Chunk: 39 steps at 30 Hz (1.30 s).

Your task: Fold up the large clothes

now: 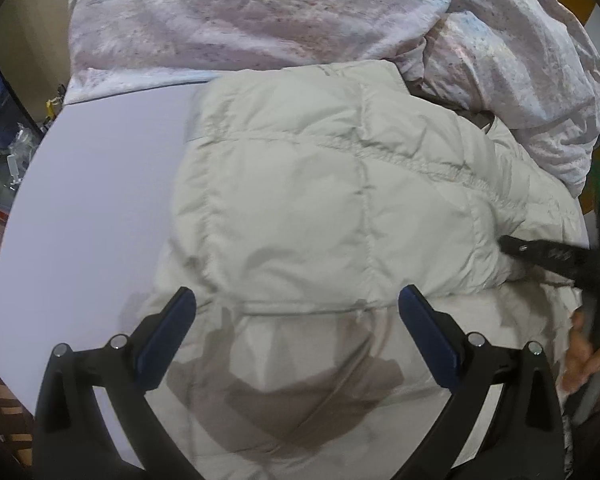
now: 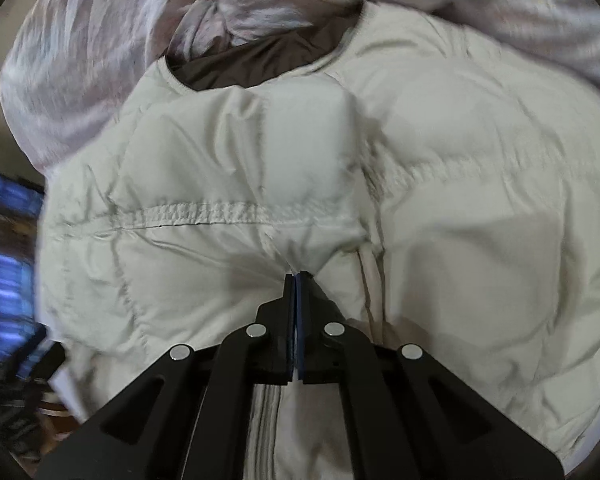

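A pale cream quilted puffer jacket (image 1: 320, 200) lies on a white table (image 1: 100, 180), a folded flap on top. My left gripper (image 1: 296, 300) is open and empty, hovering just above the jacket's near part. My right gripper (image 2: 296, 278) is shut on a pinch of the jacket's fabric (image 2: 300, 240) near a stitched seam; it also shows in the left wrist view (image 1: 516, 246) at the flap's right edge. The jacket's dark brown lining (image 2: 252, 64) shows at its far opening.
A crumpled pink-and-lilac patterned quilt (image 1: 260, 12) lies behind and right of the jacket, touching it. The table's rounded left edge (image 1: 4, 240) drops to a wooden floor with clutter. A bare hand (image 1: 588, 352) shows at the right.
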Available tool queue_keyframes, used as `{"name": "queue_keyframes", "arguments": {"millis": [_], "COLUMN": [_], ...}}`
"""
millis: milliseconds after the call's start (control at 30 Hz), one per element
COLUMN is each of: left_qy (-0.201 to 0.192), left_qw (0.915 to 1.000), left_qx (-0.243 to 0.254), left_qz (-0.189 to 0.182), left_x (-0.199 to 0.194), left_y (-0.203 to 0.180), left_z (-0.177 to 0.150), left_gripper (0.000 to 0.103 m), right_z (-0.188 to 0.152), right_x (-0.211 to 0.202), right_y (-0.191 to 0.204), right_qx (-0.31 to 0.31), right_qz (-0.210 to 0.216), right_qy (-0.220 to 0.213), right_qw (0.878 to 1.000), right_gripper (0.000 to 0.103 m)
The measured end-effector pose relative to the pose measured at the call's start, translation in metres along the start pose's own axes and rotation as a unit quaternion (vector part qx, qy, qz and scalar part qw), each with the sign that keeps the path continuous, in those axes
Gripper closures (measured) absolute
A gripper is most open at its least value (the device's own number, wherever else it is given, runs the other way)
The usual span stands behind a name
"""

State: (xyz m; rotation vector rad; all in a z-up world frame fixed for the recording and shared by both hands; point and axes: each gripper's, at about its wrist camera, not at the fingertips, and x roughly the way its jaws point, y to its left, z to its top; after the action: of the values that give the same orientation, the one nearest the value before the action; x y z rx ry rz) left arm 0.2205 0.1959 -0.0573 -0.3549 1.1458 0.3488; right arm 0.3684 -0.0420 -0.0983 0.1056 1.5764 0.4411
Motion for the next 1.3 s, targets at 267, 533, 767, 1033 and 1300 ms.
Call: {"name": "queue_keyframes", "arguments": {"millis": [267, 533, 767, 1033, 1300], "left_qy": [0.014, 0.047, 0.085, 0.114, 0.125], "left_qw": [0.9993, 0.9969, 0.9961, 0.9932, 0.9893], "left_qx": [0.021, 0.022, -0.002, -0.022, -0.051], "left_qz": [0.029, 0.06, 0.023, -0.011, -0.055], "left_x": [-0.014, -0.019, -0.017, -0.01, -0.012], "left_y": [0.035, 0.076, 0.109, 0.119, 0.121], "left_z": [-0.02, -0.046, -0.082, -0.115, -0.15], "left_gripper": [0.002, 0.002, 0.002, 0.003, 0.015], "right_z": [-0.022, -0.054, -0.12, -0.167, -0.18], "right_x": [-0.067, -0.115, -0.116, -0.092, -0.085], "right_y": [-0.035, -0.135, -0.22, -0.253, -0.25], "right_qx": [-0.008, 0.045, 0.102, 0.141, 0.14], "right_qz": [-0.012, -0.069, -0.052, 0.015, 0.065], "right_qy": [-0.016, 0.034, 0.091, 0.128, 0.133], "right_qw": [1.0, 0.996, 0.989, 0.982, 0.979], "right_gripper": [0.022, 0.021, 0.021, 0.022, 0.027]}}
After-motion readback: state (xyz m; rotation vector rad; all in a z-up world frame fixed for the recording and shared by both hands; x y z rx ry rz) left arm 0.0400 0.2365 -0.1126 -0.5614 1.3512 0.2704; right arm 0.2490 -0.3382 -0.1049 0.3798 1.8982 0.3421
